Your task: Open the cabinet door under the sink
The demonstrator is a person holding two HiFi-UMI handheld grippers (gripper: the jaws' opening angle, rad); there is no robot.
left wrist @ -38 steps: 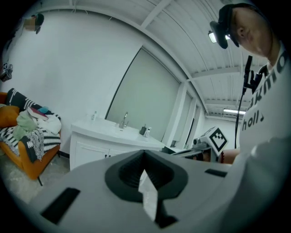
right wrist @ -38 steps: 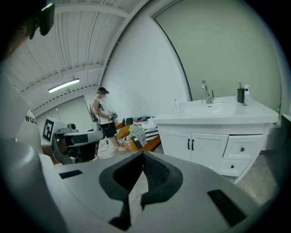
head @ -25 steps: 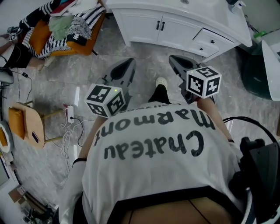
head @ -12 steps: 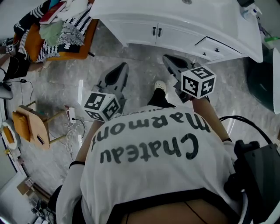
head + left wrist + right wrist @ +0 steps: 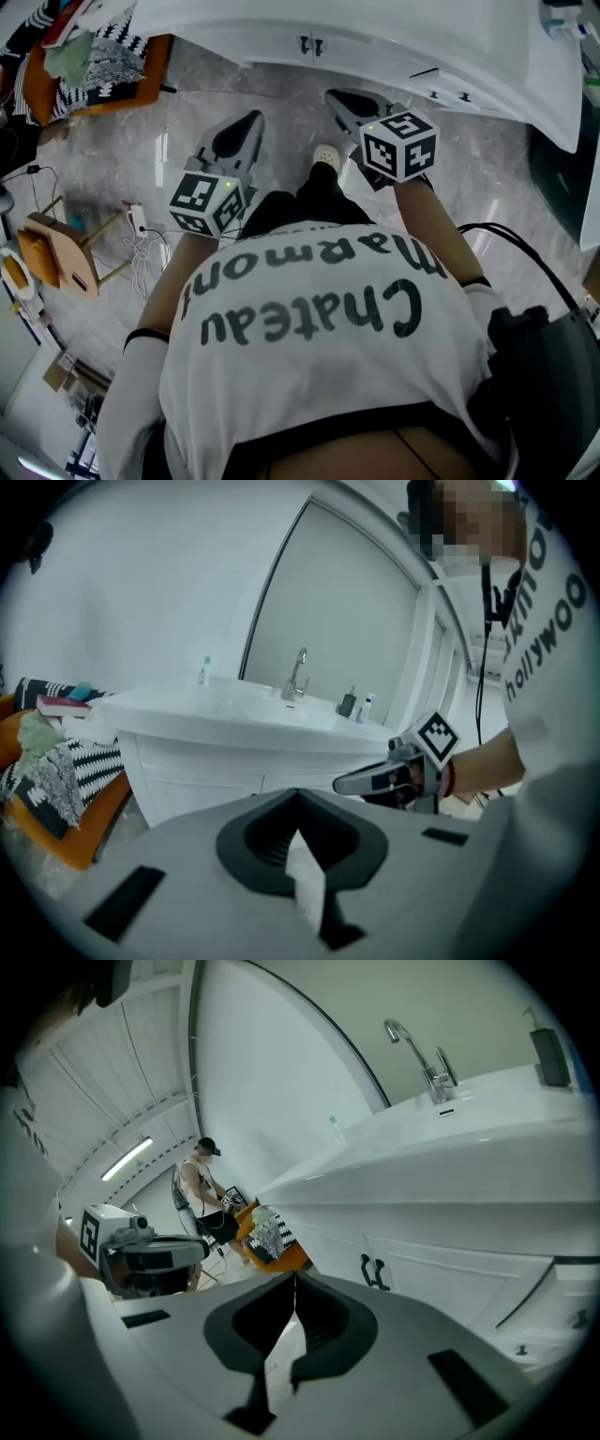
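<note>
The left gripper [image 5: 298, 797] and the right gripper [image 5: 294, 1282] both have their jaws pressed together, empty. The cabinet door [image 5: 433, 1277] lies right of centre in the right gripper view, beyond the jaws and apart from them.

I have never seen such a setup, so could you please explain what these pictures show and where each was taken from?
A person in a white printed T-shirt holds a grey two-jaw tool in each hand. One picture looks down from their head: left tool, right tool, each bearing a marker cube. The other two look along each tool's jaws; both are shut and hold nothing. Ahead stands the white sink cabinet with black door handles, doors closed. An orange chair piled with clothes stands left.
</note>
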